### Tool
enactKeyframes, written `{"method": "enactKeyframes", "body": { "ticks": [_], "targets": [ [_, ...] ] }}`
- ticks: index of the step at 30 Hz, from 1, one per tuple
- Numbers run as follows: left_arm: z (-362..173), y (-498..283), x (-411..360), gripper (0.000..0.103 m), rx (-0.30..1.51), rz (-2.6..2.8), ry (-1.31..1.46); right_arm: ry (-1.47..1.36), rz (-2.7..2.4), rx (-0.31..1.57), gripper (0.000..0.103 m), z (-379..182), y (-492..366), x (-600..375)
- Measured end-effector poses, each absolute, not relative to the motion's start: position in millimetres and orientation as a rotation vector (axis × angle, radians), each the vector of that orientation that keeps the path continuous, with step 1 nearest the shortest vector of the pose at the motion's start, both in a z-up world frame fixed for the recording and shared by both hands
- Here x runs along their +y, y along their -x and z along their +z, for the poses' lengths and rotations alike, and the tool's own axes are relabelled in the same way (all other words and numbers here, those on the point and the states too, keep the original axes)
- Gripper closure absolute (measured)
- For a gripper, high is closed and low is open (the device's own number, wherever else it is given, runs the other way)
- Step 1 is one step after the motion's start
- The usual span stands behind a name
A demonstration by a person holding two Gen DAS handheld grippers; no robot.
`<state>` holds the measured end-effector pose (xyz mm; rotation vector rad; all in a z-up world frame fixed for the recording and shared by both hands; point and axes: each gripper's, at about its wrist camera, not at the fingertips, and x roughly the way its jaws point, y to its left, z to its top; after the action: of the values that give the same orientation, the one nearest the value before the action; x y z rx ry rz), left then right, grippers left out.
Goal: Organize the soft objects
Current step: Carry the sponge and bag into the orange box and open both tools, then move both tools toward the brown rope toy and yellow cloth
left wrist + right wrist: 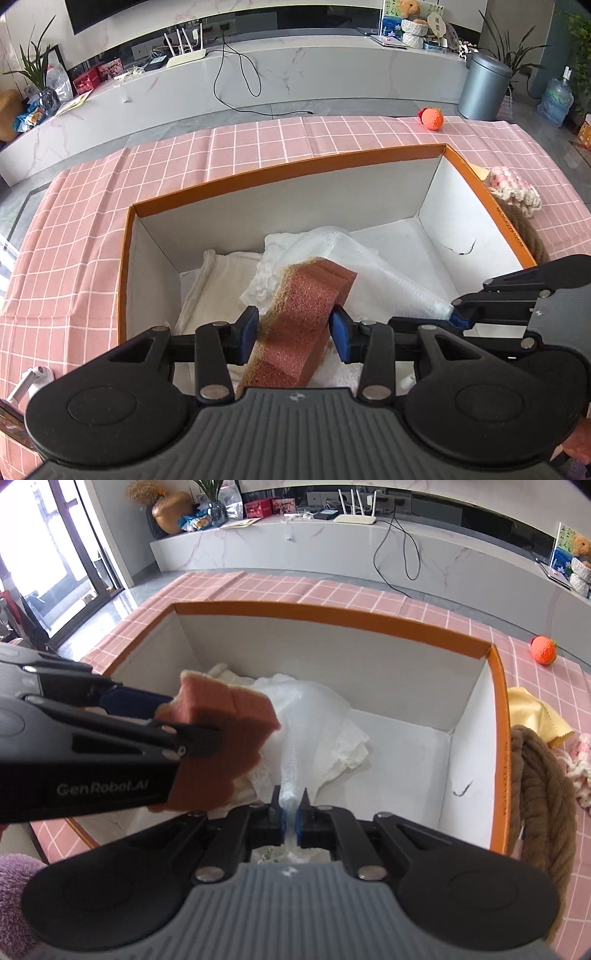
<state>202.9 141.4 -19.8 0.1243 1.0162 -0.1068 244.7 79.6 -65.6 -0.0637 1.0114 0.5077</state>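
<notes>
Left cam: left gripper clamped on the brown sponge, held over the orange box, prob. to drop it in w/ the cloths.

Right cam: right gripper pinches the white sheet, its far end resting in the box, prob. for the same reason.

— Where do your two wrist views look from?
— Both sit close above the orange-rimmed white cardboard box, angled steeply down, facing the marble TV bench; your views share that box's inside.
</notes>
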Motion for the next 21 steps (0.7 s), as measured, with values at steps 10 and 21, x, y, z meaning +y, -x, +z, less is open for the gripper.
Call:
{"method": "enactKeyframes", "body": {
  "ticks": [10, 21],
  "targets": [
    [-23, -206, 141, 0.030, 1.000, -0.016, -0.137, 0.063, 0.521, 0.986, 0.064, -56, -237, 70],
    [1, -190, 131, 0.023, 0.901, -0.005, -0.121, 0.144, 0.501, 0.895, 0.054, -30, -221, 58]
  ]
}}
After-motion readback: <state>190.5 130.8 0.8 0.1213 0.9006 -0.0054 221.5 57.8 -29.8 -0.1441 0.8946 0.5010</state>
